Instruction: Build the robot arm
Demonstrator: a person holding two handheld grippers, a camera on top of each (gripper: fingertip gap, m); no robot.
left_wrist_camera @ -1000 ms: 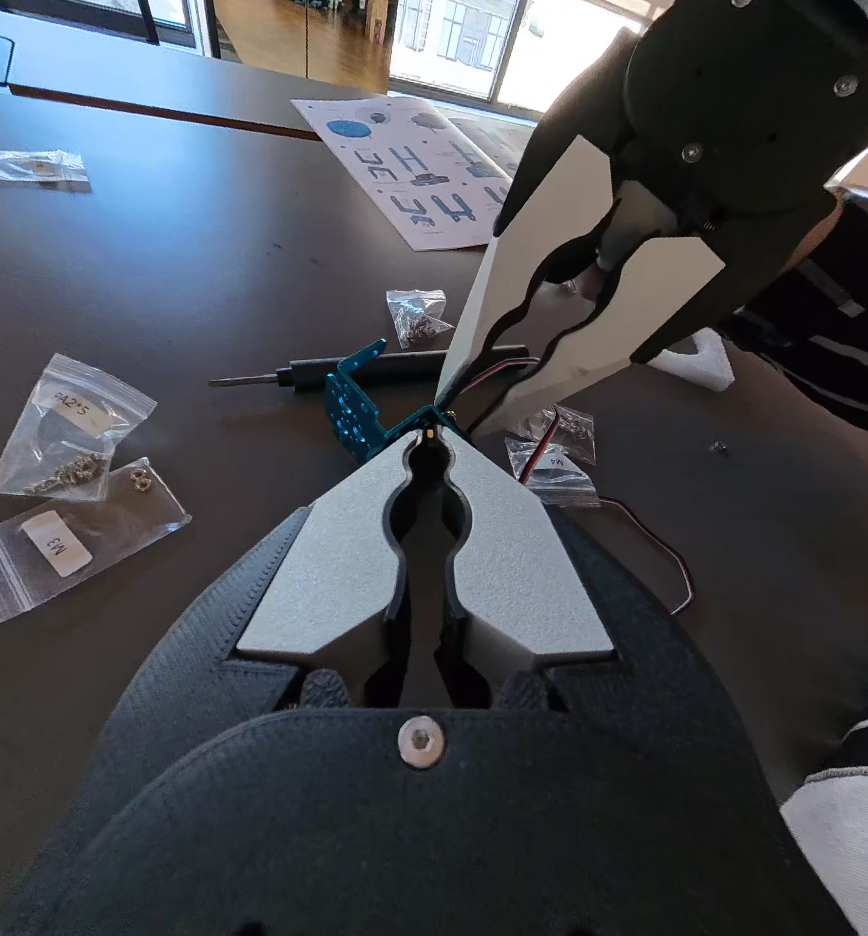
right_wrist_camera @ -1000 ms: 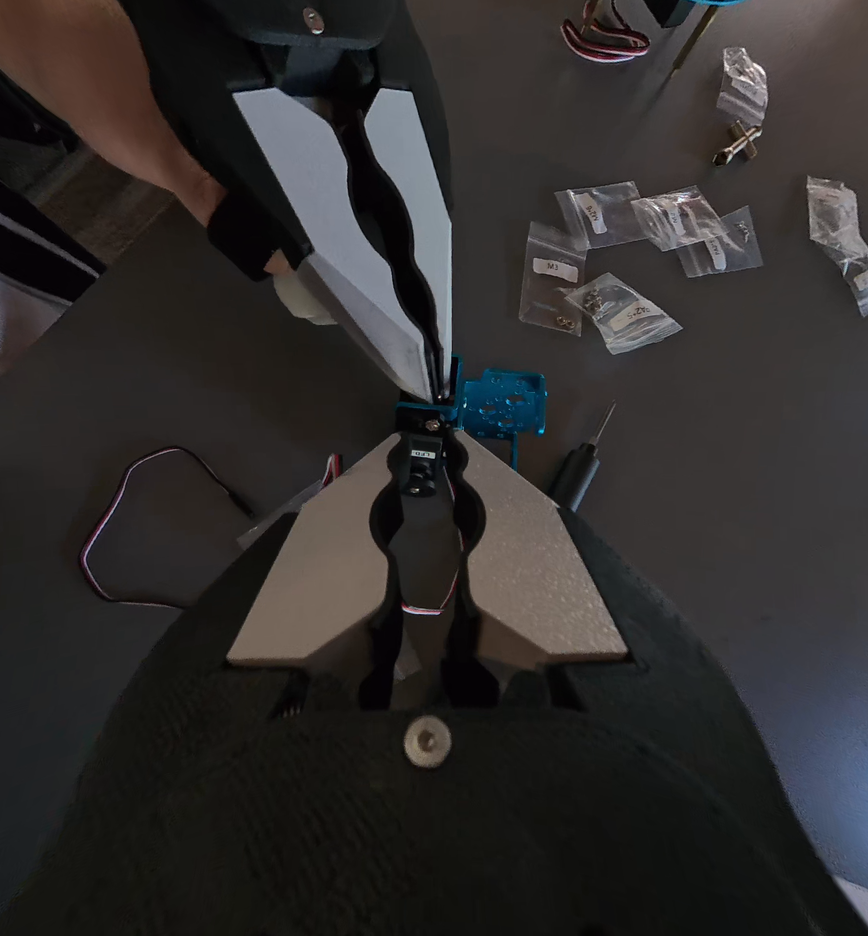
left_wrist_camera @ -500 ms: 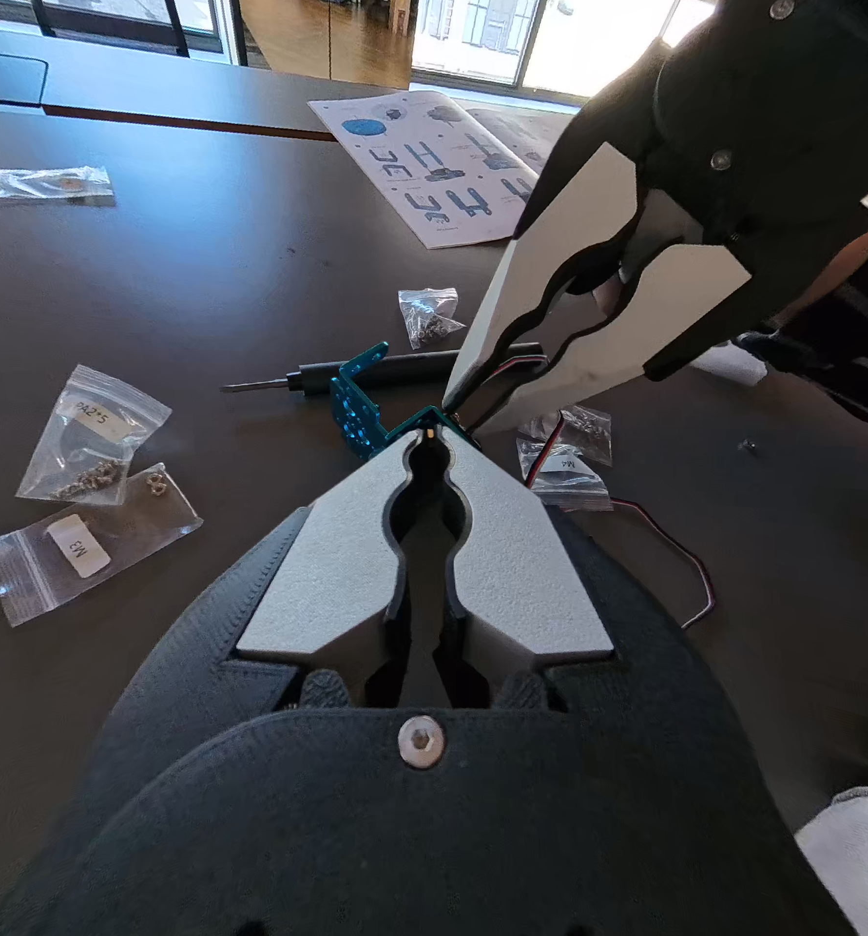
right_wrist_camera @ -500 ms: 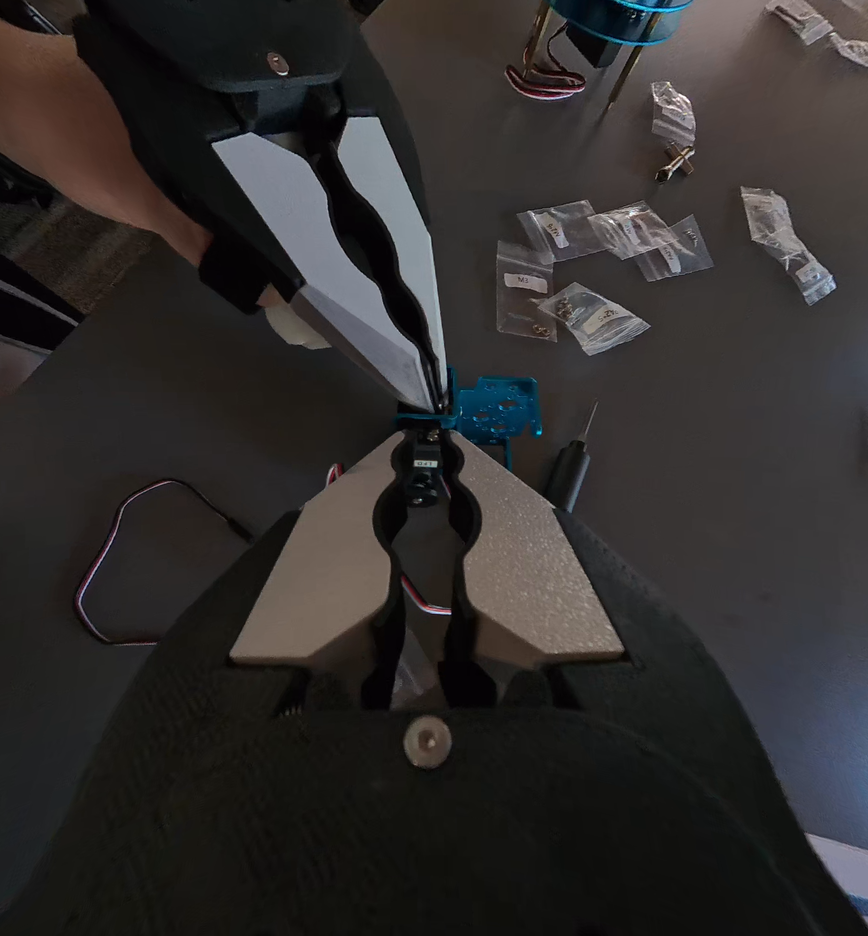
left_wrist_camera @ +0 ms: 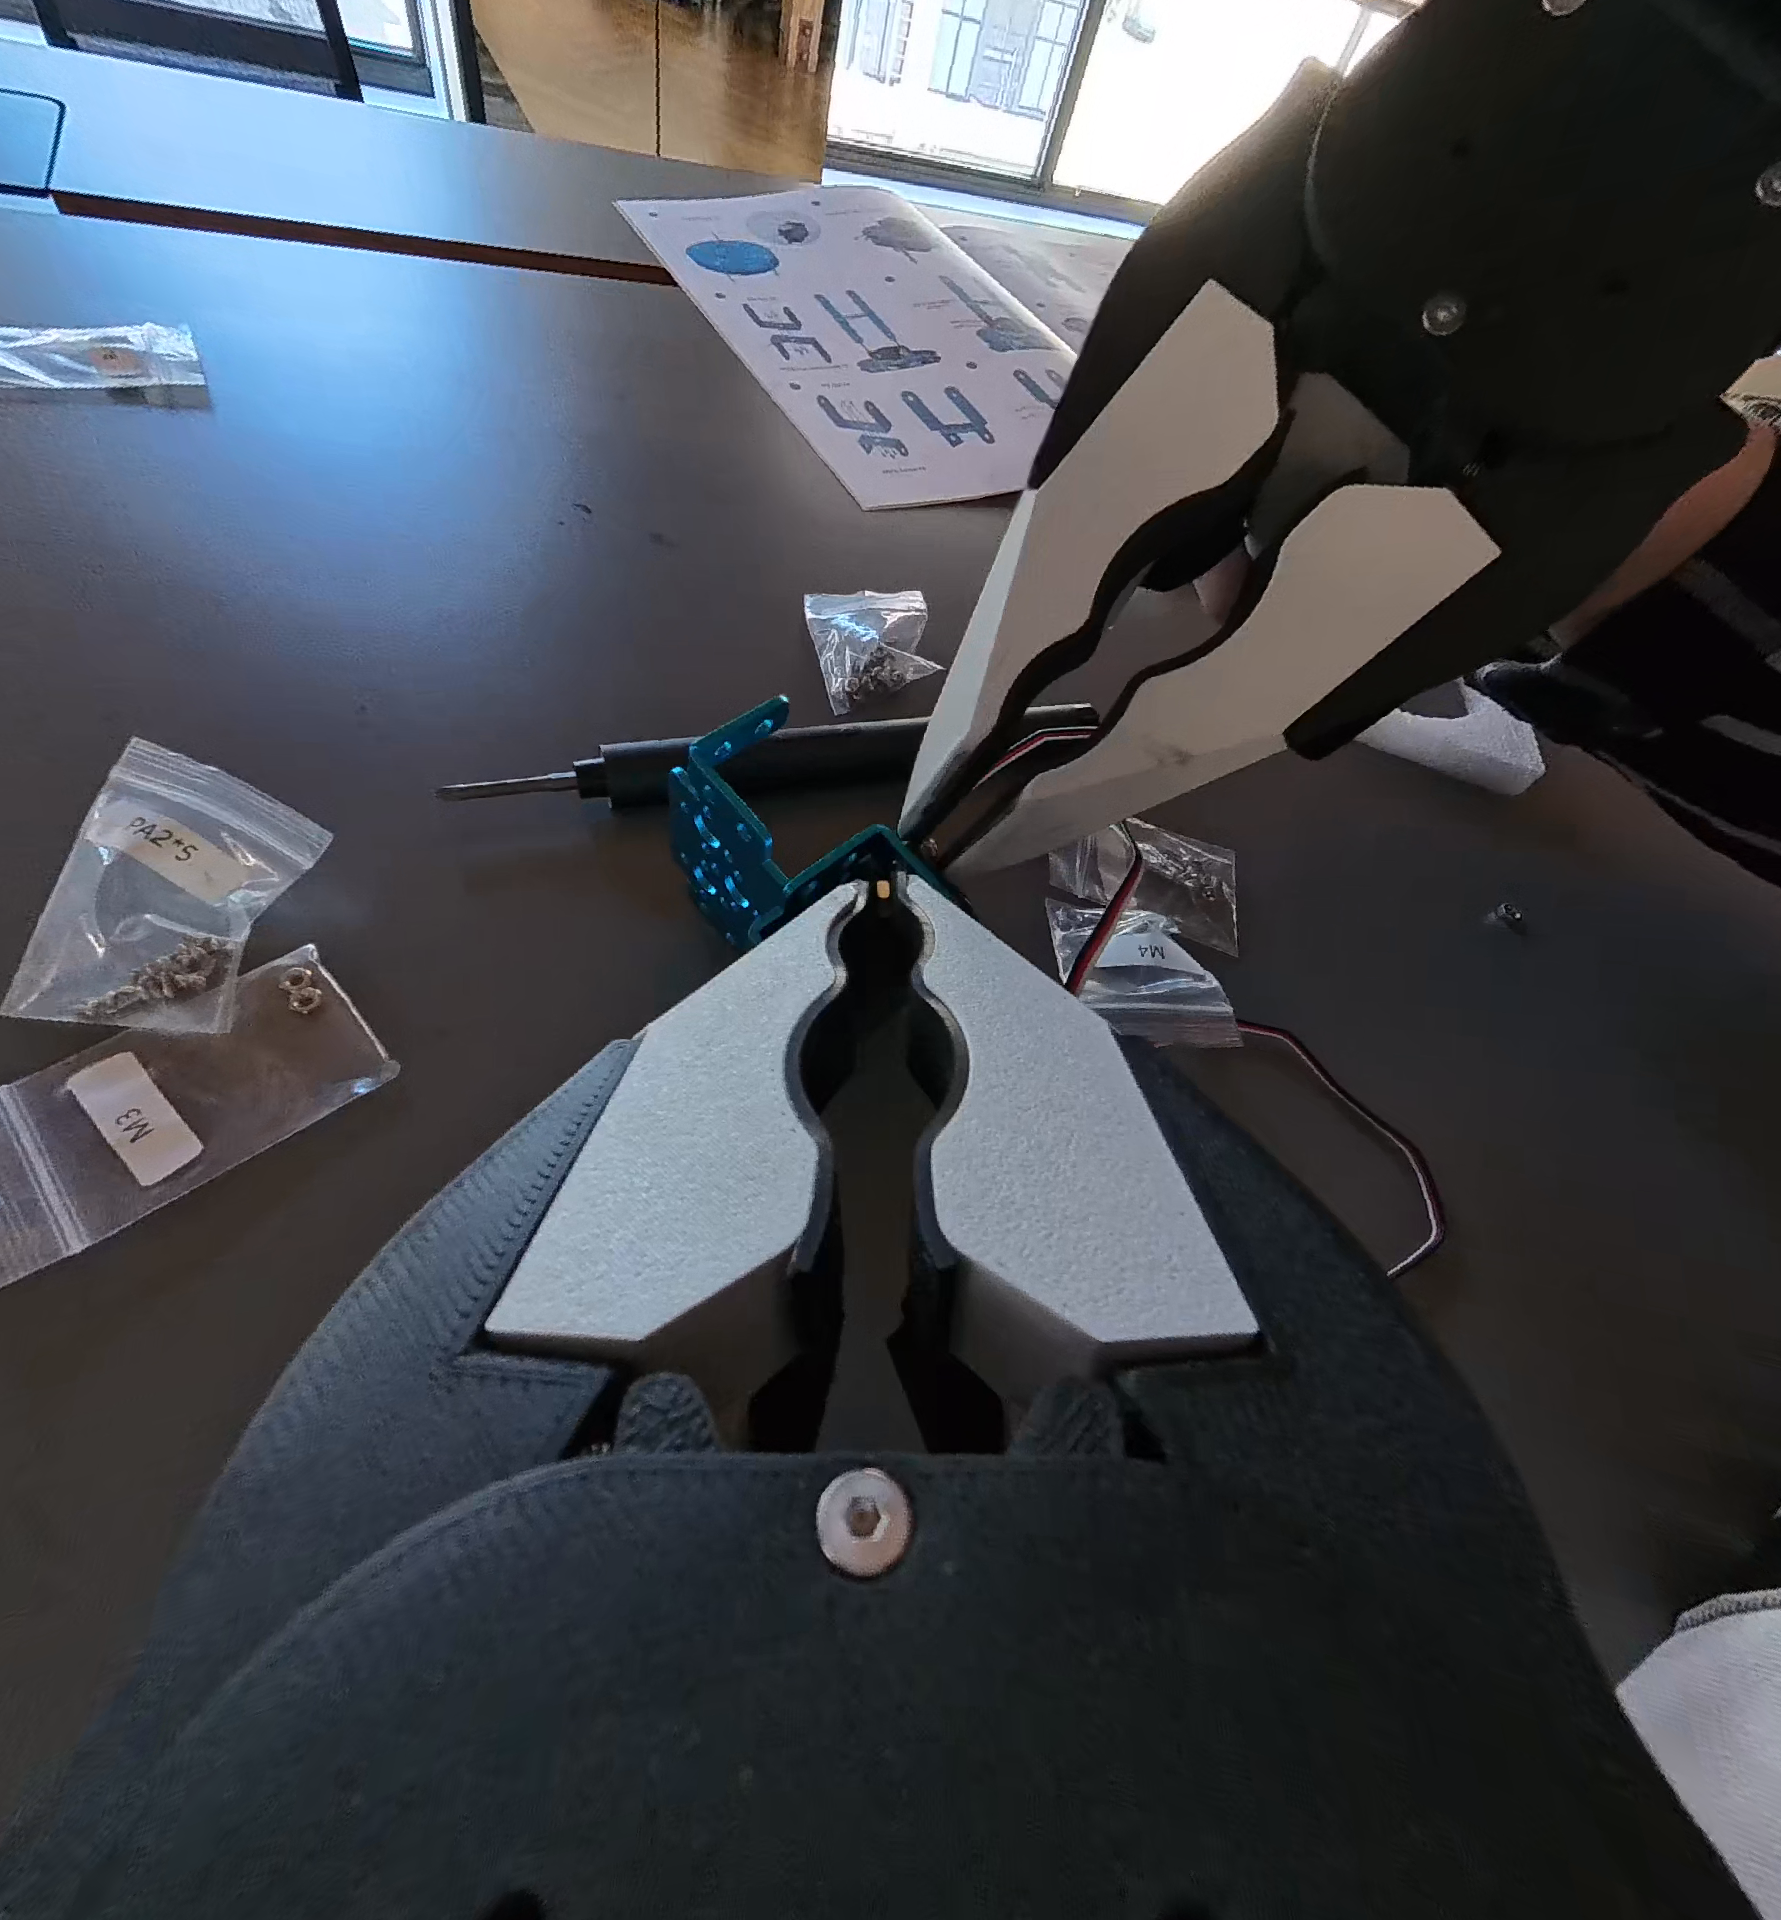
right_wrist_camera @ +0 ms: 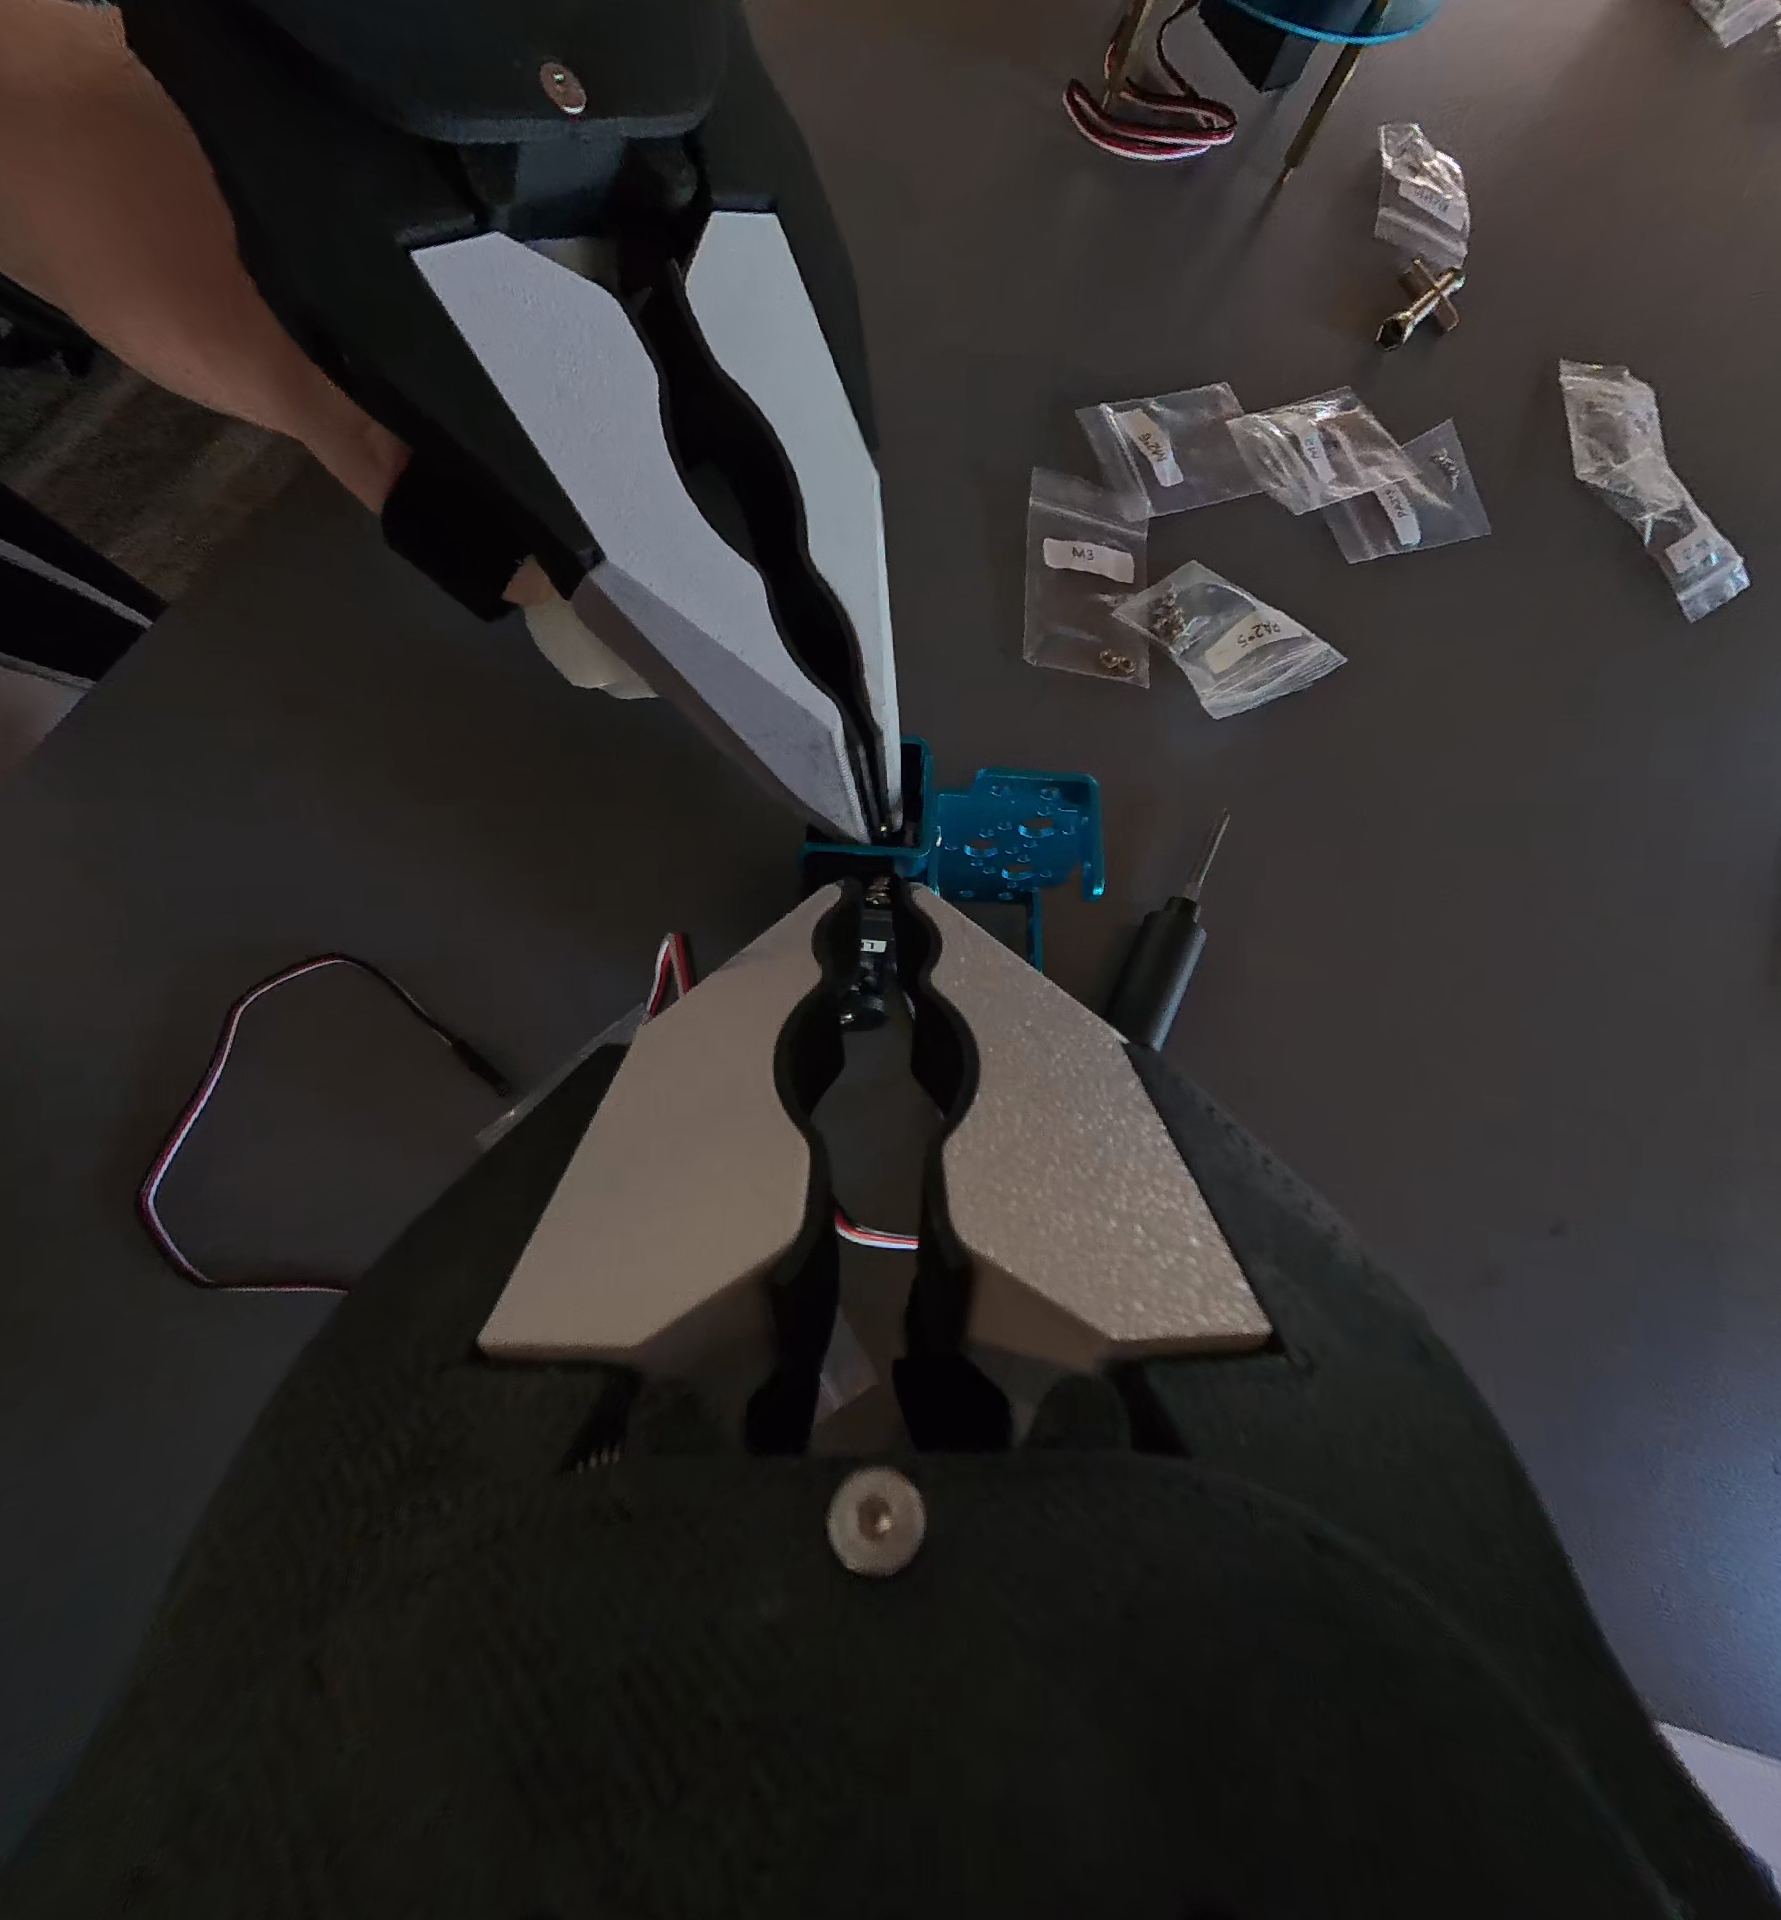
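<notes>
The left gripper [left_wrist_camera: 881, 899] pinches a small brass-coloured pin at the near corner of the blue perforated metal bracket [left_wrist_camera: 720, 852] on the dark table [left_wrist_camera: 346, 582], while the right gripper [right_wrist_camera: 875, 894], fingers pressed together, clamps a black servo motor [right_wrist_camera: 870, 977] against that bracket, unfastened.

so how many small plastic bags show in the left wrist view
6 bags: one far left, two near left, one beyond the screwdriver, two by the wire under the right tool. More may be hidden.

Both views have shifted slightly over the table [left_wrist_camera: 366, 540]; the grips look unchanged.
</notes>
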